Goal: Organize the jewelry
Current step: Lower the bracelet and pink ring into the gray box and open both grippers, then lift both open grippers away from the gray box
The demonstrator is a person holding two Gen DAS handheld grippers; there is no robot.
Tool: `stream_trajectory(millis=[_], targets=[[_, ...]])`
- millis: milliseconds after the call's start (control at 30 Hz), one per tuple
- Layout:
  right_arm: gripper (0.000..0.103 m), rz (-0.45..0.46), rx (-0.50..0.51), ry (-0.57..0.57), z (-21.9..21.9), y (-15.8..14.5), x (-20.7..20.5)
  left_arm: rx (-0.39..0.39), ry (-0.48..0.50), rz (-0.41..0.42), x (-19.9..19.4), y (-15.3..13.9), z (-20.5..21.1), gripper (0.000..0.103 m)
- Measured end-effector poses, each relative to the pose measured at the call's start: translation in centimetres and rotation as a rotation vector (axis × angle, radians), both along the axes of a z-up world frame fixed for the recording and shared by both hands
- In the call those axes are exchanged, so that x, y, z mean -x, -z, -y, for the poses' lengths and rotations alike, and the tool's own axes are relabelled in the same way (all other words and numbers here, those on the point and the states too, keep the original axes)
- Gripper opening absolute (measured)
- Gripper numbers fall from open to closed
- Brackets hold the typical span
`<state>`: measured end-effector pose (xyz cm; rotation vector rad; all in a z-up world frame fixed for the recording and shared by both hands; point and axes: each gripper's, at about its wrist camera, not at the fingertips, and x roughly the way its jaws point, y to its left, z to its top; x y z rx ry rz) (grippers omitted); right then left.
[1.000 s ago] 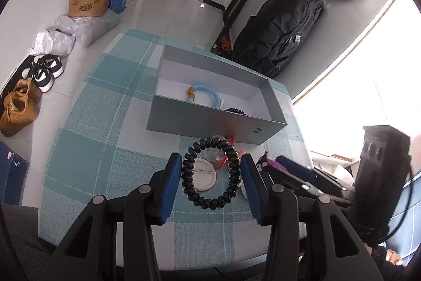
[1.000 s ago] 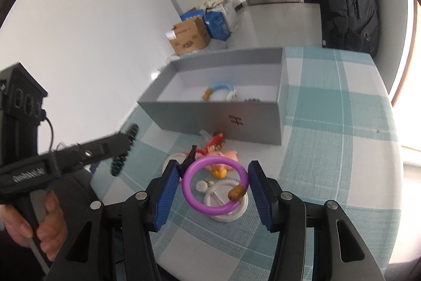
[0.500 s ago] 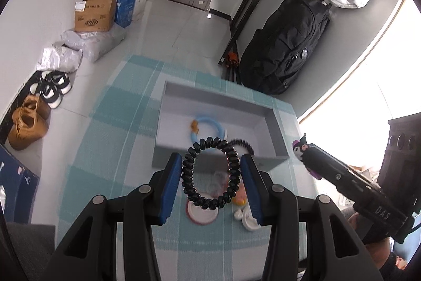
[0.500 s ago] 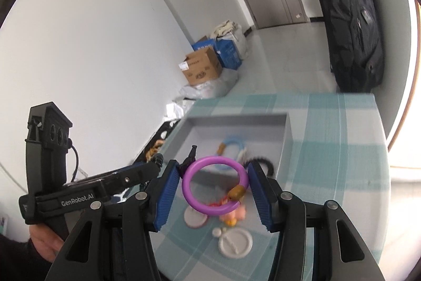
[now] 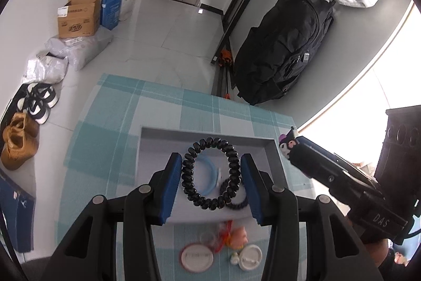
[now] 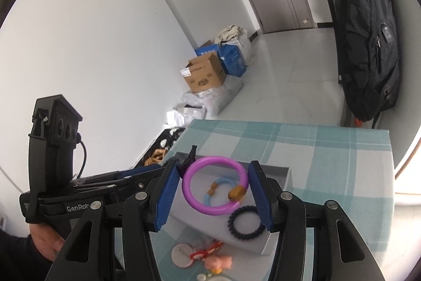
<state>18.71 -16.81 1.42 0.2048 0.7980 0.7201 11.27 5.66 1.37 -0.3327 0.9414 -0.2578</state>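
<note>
Checked teal cloth covers the table (image 5: 110,123), and on it stands the grey box (image 5: 205,134) that takes the jewelry. Inside the box lie two pieces already: a light blue bangle (image 6: 219,185) with a tan bead, and a dark coil band (image 6: 246,224) beside it. Two more pieces hang in the air above the box, one to each claw. The left claw (image 5: 211,173) is closed partway on a black spiral hair tie (image 5: 211,173), its blue pads pressing the ring from both sides so that it stands upright between them. The right claw (image 6: 215,186) is likewise clamped on a purple bangle (image 6: 214,185) with a brown bead, and something small and dark sticks up at its left pad; I cannot tell what. Each ring is pinched across its width, probably so that it drops flat once the pads part over the box. Outside the box, on the near cloth, wait two round white badges (image 5: 196,256), a small pink figure (image 5: 238,237) and a red trinket (image 6: 208,249), not yet sorted. Beyond the table, a black backpack (image 5: 284,44) leans on the wall and cardboard boxes (image 5: 79,17) sit on the floor.
</note>
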Motion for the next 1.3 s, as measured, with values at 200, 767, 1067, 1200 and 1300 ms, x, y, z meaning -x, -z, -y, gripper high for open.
stream_trajectory(millis=[200, 767, 1067, 1200, 1300], targets=[[0.053, -0.031, -0.012, 0.008, 0.2, 1.3, -1.5, 0.008, 0.017, -0.026, -1.2, 1.3, 0.1, 0.041], [0.063, -0.053, 0.002, 0.019, 0.4, 2.7, -2.5, 0.047, 0.067, -0.036, -2.4, 2.0, 0.8, 0.046], [0.089, -0.022, -0.057, 0.076, 2.9, 1.6, -1.5, 0.040, 0.062, -0.014, -1.7, 1.4, 0.8, 0.062], [0.098, 0.015, -0.021, 0.095, 3.2, 1.2, -0.5, 0.006, 0.043, -0.010, -1.1, 1.3, 0.7, 0.062], [0.100, 0.035, -0.006, 0.096, 3.2, 0.9, 0.2, -0.006, 0.018, 0.004, -0.4, 1.0, 0.5, 0.062]])
